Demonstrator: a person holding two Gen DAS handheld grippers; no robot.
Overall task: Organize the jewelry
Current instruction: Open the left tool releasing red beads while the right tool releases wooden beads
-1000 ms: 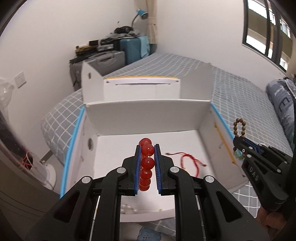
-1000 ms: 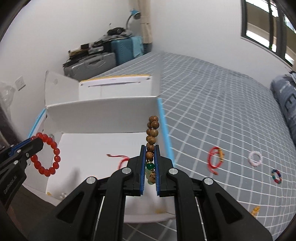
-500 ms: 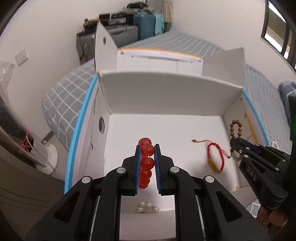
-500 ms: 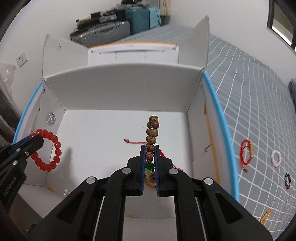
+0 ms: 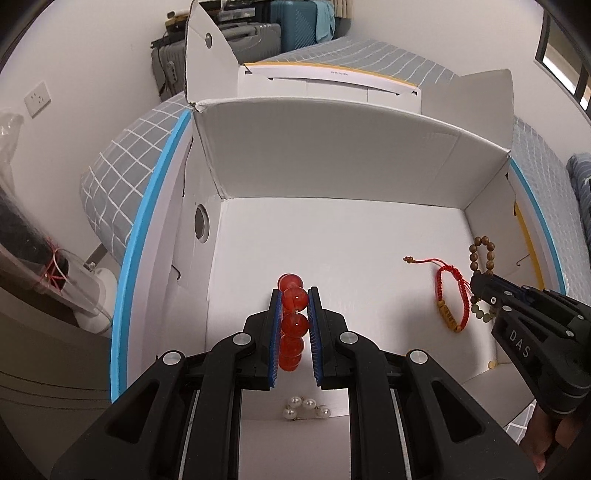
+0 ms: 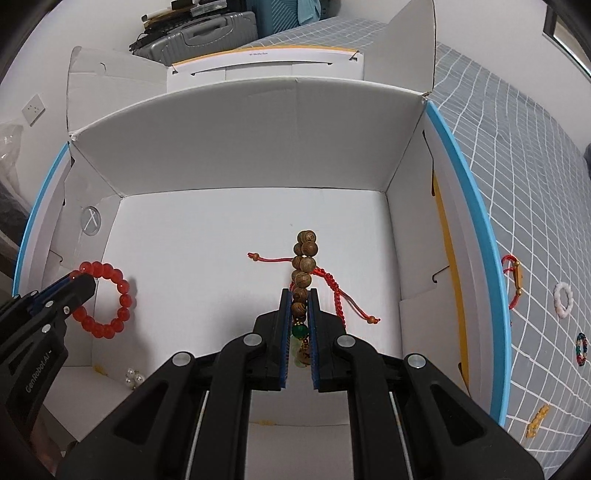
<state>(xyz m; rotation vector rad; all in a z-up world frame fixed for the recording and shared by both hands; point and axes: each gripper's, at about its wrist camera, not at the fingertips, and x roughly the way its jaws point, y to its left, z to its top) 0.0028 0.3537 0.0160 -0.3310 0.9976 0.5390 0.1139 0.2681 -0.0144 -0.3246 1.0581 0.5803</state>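
grey checked bedspread (image 6: 517, 155) under white box (image 6: 236, 147); suitcases (image 6: 207, 33) behind.

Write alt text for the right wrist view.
The right hand-held gripper holds a wooden bead bracelet over an open white cardboard box, above a red cord bracelet. At left, the left hand-held gripper holds a red bead bracelet.

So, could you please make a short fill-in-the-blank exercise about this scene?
1. The left gripper holds a bracelet of round ____ beads.
2. The right gripper holds a bracelet of mostly ____ wooden beads.
3. A red braided cord bracelet lies inside the white cardboard ____.

Missing words: red; brown; box
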